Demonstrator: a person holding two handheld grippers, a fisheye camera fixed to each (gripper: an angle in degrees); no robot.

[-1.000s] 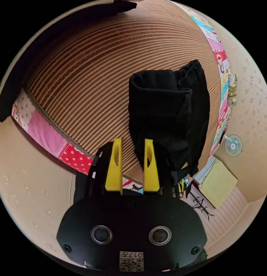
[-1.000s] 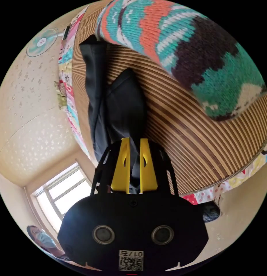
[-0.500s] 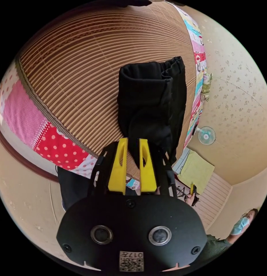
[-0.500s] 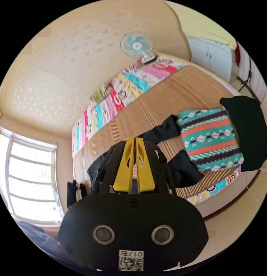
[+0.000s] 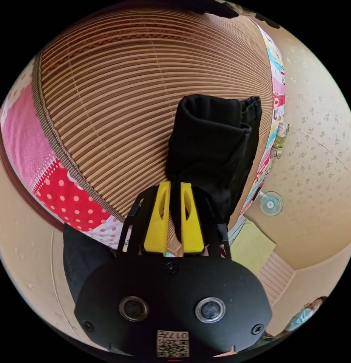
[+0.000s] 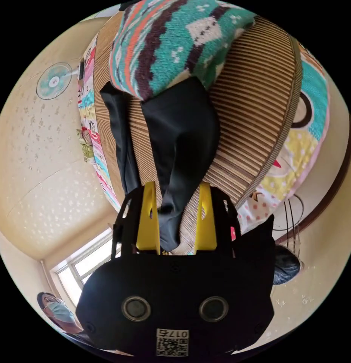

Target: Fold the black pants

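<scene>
Since half a second earlier, the jaws of the right gripper (image 6: 176, 189) had been spread wide apart, where they had been nearly closed; a tail of the black pants (image 6: 179, 132) was seen lying between them, touched by neither as far as could be told. The jaws of the left gripper (image 5: 174, 187) had been drawn closer and were seen nearly together, clamped on a thin edge of the black pants (image 5: 211, 143).

In the left gripper view, the pants were seen folded into a thick bundle on the striped woven mat (image 5: 115, 98), the gathered waistband turned toward the far side. The mat was laid over a patchwork quilt (image 5: 50, 181), whose pink and red dotted panels showed beyond the mat's bound edge. A dark garment (image 5: 82, 253) was seen hanging below the quilt's edge, beside the gripper body. A standing fan (image 5: 271, 203) and a yellow-green cloth (image 5: 252, 247) were seen well apart from the pants, near the wall.

In the right gripper view, a patterned knit sweater (image 6: 175, 38) was seen lying on the mat (image 6: 247, 113), its lower edge overlapping the far end of the pants. A narrower strip of the dark fabric ran alongside, toward the quilt (image 6: 88, 124). A fan (image 6: 53, 81) and a window (image 6: 84, 264) were also seen there.

No containers were made out.
</scene>
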